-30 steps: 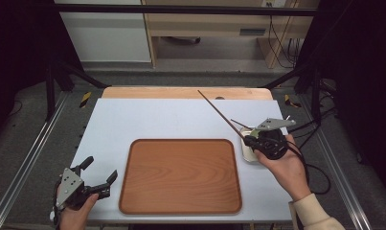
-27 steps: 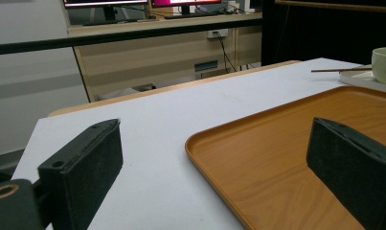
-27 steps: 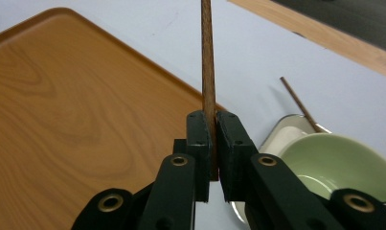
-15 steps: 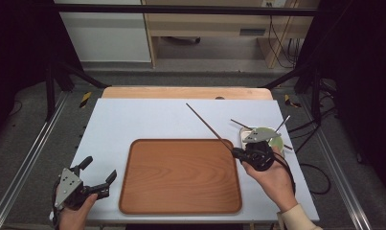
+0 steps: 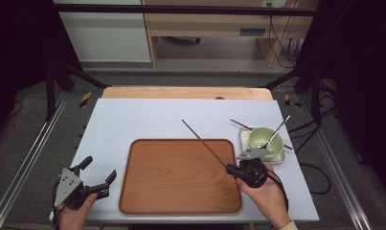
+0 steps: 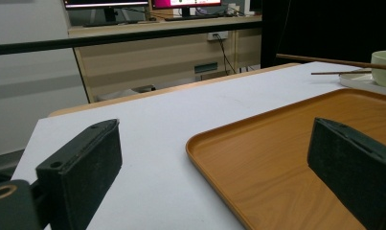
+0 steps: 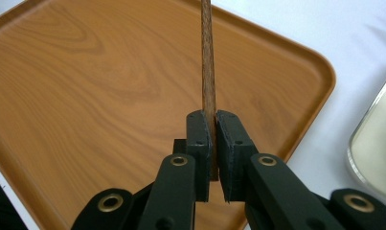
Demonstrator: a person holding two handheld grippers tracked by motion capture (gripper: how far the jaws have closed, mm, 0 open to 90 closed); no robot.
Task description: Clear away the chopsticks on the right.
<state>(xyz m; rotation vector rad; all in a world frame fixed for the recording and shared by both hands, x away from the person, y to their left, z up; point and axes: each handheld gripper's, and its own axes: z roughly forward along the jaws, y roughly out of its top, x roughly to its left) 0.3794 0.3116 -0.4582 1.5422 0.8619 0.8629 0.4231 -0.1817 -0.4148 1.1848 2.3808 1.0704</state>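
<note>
I am pinching a thin wooden chopstick (image 7: 208, 62) near one end in my right tongs (image 7: 213, 143), pads pressed together on it, and it is slanting out over the near right corner of the wooden tray (image 5: 181, 203) — most of its length is hanging past the grip. With so little wood between the pads, I am judging that it could swivel or slide out if I tilt my hand, and the free tip could catch the tray's raised rim as I lower it, levering the stick loose. My left tongs (image 5: 98, 181) are resting spread and empty at the near left corner of the tabletop (image 5: 133, 120), just beside the tray. Just past my right hand a green bowl (image 5: 265, 139) with a spoon (image 5: 276, 133) in it is sitting on a small metal dish, with a second chopstick (image 5: 241, 124) lying across that dish — a careless swing could be knocking either one. The tabletop is looking pale and smooth, so a dropped stick might roll. Beyond it, dark frame posts, cables on the floor and a wooden desk are standing.
</note>
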